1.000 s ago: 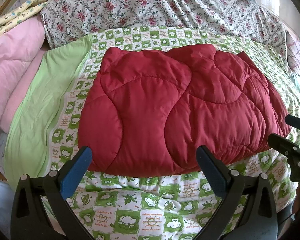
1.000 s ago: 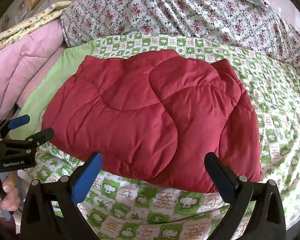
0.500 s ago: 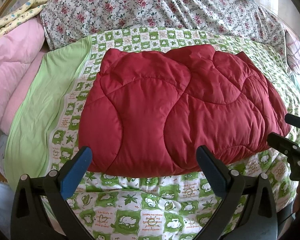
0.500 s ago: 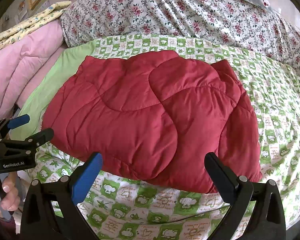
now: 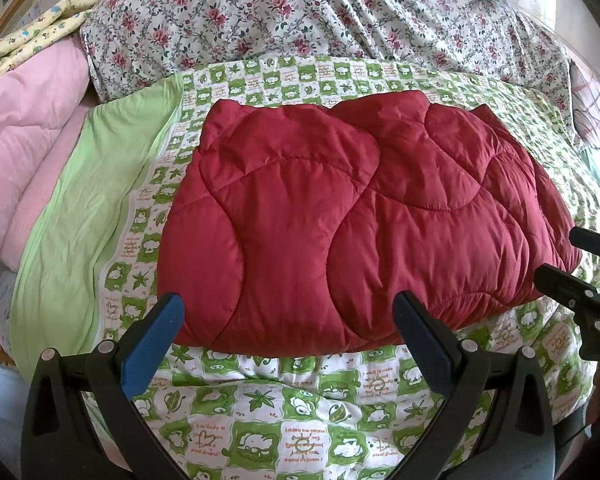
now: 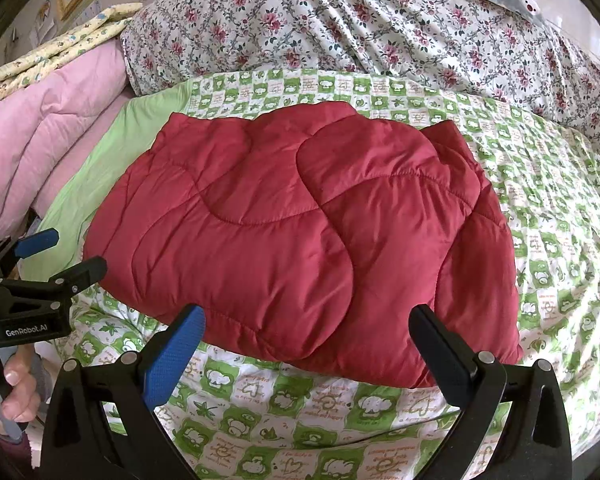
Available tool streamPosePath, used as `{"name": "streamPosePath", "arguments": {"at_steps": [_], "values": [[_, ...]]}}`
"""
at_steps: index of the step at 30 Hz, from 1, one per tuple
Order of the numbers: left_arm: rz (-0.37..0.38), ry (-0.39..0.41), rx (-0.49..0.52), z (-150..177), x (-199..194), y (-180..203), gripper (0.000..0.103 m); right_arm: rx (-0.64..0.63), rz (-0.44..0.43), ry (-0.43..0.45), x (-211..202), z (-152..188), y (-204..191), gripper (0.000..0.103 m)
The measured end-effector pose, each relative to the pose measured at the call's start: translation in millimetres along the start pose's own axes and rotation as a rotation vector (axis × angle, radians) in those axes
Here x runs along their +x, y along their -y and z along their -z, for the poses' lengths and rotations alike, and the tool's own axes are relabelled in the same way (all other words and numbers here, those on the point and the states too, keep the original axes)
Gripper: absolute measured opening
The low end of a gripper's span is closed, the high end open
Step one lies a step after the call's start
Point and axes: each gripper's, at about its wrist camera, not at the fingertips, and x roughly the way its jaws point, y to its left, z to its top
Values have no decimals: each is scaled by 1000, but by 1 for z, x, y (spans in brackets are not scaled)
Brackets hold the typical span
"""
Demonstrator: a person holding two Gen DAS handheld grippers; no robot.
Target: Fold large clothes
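A red quilted padded garment lies folded into a thick bundle on the green-and-white checked sheet. My left gripper hovers open just in front of the bundle's near edge, nothing between its fingers. My right gripper also stands open at the near edge, a little to the right, holding nothing. Each gripper shows at the side of the other view: the right gripper at the bundle's right end, the left gripper beside its left end with a hand on the handle.
A pink comforter is piled at the left with a yellow patterned cloth on top. A large floral-covered bedding mound rises behind. A plain light-green strip borders the sheet on the left.
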Motion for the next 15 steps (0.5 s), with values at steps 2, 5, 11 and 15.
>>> {"name": "streamPosePath", "arguments": {"at_steps": [2,5,11,15], "values": [[4,-1,2,0,0,0,103,0,0,0,0,0,0,102],[2,0,1,-1,0,0,103,0,2,1,-1,-1,0,102],[3,1,1,-2,-1,0,103,0,1,2,-1,-2,0,102],[10,0,-1,-2,-1,0,103,1,2,2,-1,-1,-1,102]]}}
